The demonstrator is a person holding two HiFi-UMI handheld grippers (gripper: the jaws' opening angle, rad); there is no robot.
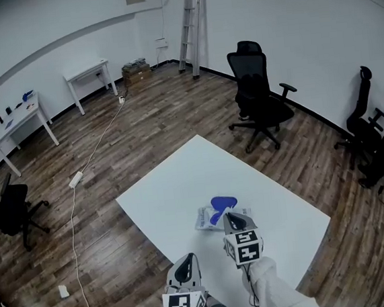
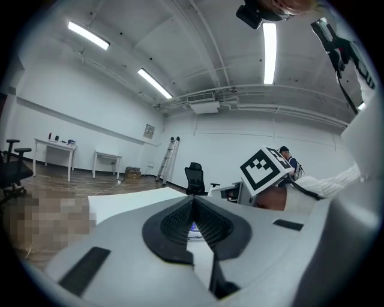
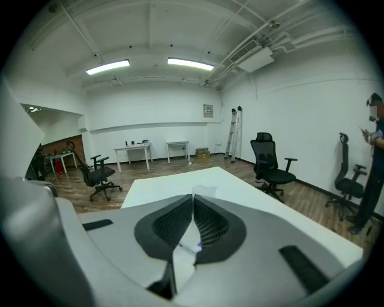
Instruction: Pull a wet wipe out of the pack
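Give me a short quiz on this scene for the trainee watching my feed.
1. True or false: the left gripper holds the wipe pack.
2. Which gripper is closer to the pack in the head view? A) left gripper B) right gripper C) both equally close
3. Fill in: the pack lies on a white ___.

Key
1. False: its jaws are together with nothing between them, short of the pack.
2. B: its jaws are shut, and what looks like a white wipe pokes out past their tips.
3. table
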